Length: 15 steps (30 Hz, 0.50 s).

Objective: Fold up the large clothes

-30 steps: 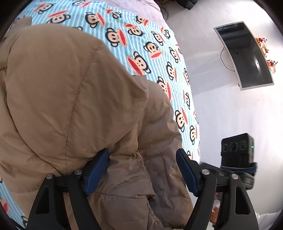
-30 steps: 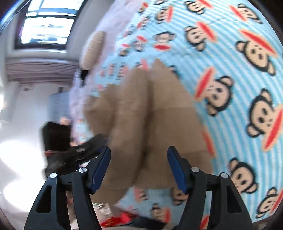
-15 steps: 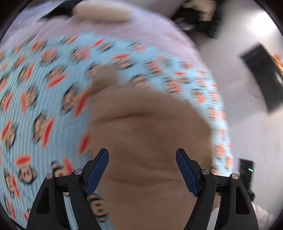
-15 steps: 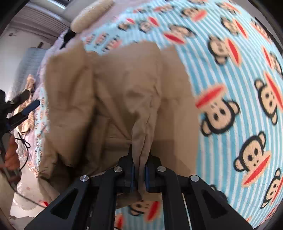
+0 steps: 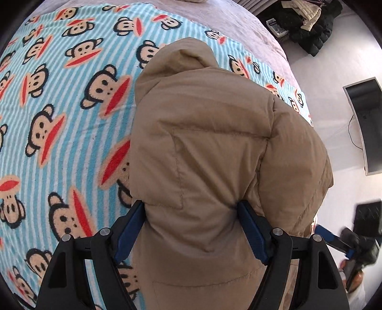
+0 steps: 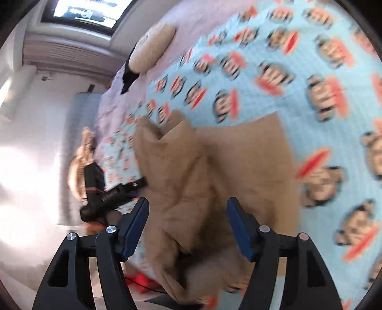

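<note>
A tan puffer coat lies bunched on a bed under a blue striped monkey-print blanket. Its hood points to the far end. My left gripper is open, its blue pads on either side of the coat's near part, not clamped. In the right wrist view the coat lies folded in a heap near the bed's edge. My right gripper is open just above the coat and holds nothing. The left gripper shows at the coat's left side in that blurred view.
A pale pink sheet covers the far bed. Dark clothes lie piled on the floor beyond it. A monitor stands on the white floor at right. A beige pillow lies at the bed's head, near a window.
My right gripper was shut on a fold of the coat half a second ago; it has let go and opened. My left gripper stayed open and swung over the coat.
</note>
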Motion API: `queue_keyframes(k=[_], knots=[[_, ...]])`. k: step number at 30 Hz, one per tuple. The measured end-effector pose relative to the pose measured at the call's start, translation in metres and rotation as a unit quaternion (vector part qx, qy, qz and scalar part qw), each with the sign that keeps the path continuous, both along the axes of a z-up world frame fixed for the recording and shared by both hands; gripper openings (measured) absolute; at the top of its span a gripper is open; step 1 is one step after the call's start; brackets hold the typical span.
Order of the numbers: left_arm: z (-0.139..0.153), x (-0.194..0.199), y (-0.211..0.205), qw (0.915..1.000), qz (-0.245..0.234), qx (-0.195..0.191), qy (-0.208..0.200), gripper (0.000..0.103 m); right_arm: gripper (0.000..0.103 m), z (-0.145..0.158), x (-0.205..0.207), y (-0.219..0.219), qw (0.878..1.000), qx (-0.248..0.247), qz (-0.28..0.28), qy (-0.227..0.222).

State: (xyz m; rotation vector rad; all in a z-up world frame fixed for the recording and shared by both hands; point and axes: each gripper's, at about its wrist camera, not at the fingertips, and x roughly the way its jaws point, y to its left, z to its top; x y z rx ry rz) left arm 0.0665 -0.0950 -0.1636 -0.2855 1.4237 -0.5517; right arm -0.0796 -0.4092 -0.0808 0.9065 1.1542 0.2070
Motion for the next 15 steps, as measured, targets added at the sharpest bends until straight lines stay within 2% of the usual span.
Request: queue_keyframes(k=[3, 4, 5, 6, 8, 9, 11, 13, 15], knots=[[0.006, 0.002, -0.006, 0.9999, -0.003, 0.014, -0.007, 0.078, 0.070, -0.041, 0.022, 0.008, 0.998, 0.037, -0.016, 0.037], [0.011, 0.002, -0.010, 0.9997, -0.006, 0.022, -0.012, 0.078, 0.043, -0.048, 0.014, 0.009, 0.998, 0.053, -0.025, 0.035], [0.016, 0.002, -0.014, 0.9991, -0.010, 0.034, -0.022, 0.078, 0.023, -0.051, 0.021, 0.012, 0.997, 0.064, -0.031, 0.029], [0.022, 0.001, -0.020, 0.9983, -0.020, 0.044, -0.034, 0.078, 0.015, -0.048, 0.024, 0.015, 0.998, 0.057, -0.031, 0.026], [0.032, -0.003, -0.037, 0.9959, -0.045, 0.056, -0.054, 0.078, 0.011, -0.034, 0.024, 0.020, 1.000, 0.012, -0.008, 0.006], [0.035, -0.007, -0.050, 0.9943, -0.061, 0.061, -0.062, 0.078, 0.011, -0.024, 0.020, 0.022, 0.999, -0.035, 0.012, 0.000], [0.039, -0.015, -0.073, 0.9909, -0.084, 0.073, -0.076, 0.078, 0.010, -0.018, 0.009, 0.017, 0.995, -0.093, 0.029, 0.009], [0.040, -0.026, -0.101, 0.9853, -0.109, 0.089, -0.097, 0.078, 0.010, -0.026, -0.003, 0.003, 0.992, -0.122, 0.025, 0.029], [0.038, -0.036, -0.129, 0.9763, -0.132, 0.118, -0.124, 0.078, 0.010, -0.042, -0.020, -0.018, 0.991, -0.124, -0.002, 0.052]])
